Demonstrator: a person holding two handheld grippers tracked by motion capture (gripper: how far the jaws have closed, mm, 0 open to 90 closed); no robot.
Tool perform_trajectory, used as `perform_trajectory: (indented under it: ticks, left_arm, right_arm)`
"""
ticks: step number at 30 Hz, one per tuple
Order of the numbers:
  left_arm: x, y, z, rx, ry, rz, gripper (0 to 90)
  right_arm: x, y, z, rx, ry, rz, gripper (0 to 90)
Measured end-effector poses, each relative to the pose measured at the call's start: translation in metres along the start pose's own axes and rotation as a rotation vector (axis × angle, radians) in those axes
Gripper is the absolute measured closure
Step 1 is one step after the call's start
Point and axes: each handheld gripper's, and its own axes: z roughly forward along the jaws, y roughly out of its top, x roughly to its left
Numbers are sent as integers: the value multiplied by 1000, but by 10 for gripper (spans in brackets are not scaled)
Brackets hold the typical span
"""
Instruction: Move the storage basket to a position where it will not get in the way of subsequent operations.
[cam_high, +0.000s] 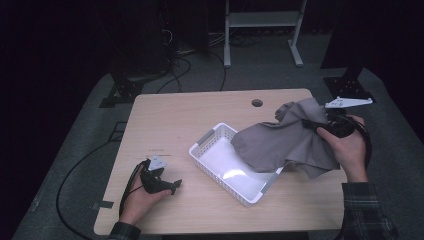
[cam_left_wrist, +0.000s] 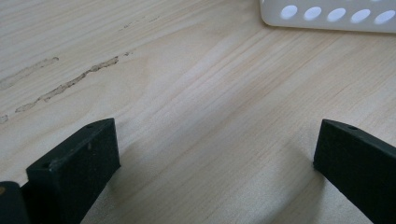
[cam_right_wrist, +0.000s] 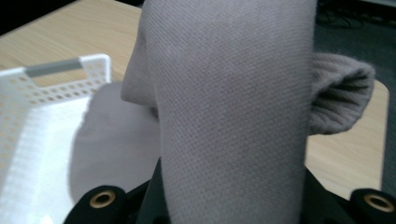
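Dark floor and cables surround the pale wooden table. My right gripper clamps a bunched grey knit cloth, which hangs over the far end of the white perforated plastic basket. My left gripper rests on the tabletop near the basket, jaws wide apart around nothing.

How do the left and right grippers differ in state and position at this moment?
The left gripper stands open with only bare table between its jaws; the right gripper is shut on the grey cloth. The left one rests low on the table, off the white basket; the right one is raised, the cloth hanging over the basket's far end. Both are black and hand-held.
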Motion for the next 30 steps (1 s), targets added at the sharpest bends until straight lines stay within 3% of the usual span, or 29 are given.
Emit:
perform_trajectory:
  ticks: [7,15,21,23,25,28,30]
  left_arm:
    - [0,0,0,-3,2,-2,0]
    - [0,0,0,-1,1,-1,0]
    - [0,0,0,-2,1,-1,0]
    - [0,0,0,-1,1,0,0]
    - [0,0,0,-1,1,-1,0]
    - [0,0,0,-1,1,-1,0]
    - [0,0,0,-1,2,0,0]
  right_arm:
    - [-21,-17,17,69,-51,35,762]
    - [-33,-40,53,176,-41,60,758]
    - [-31,-54,79,240,-23,56,750]
    - [-30,-56,86,257,-15,53,717]
    - [-28,-56,87,258,-27,35,625]
    - [-24,-47,80,230,-45,23,501]
    - [-19,-40,72,212,-70,2,474]
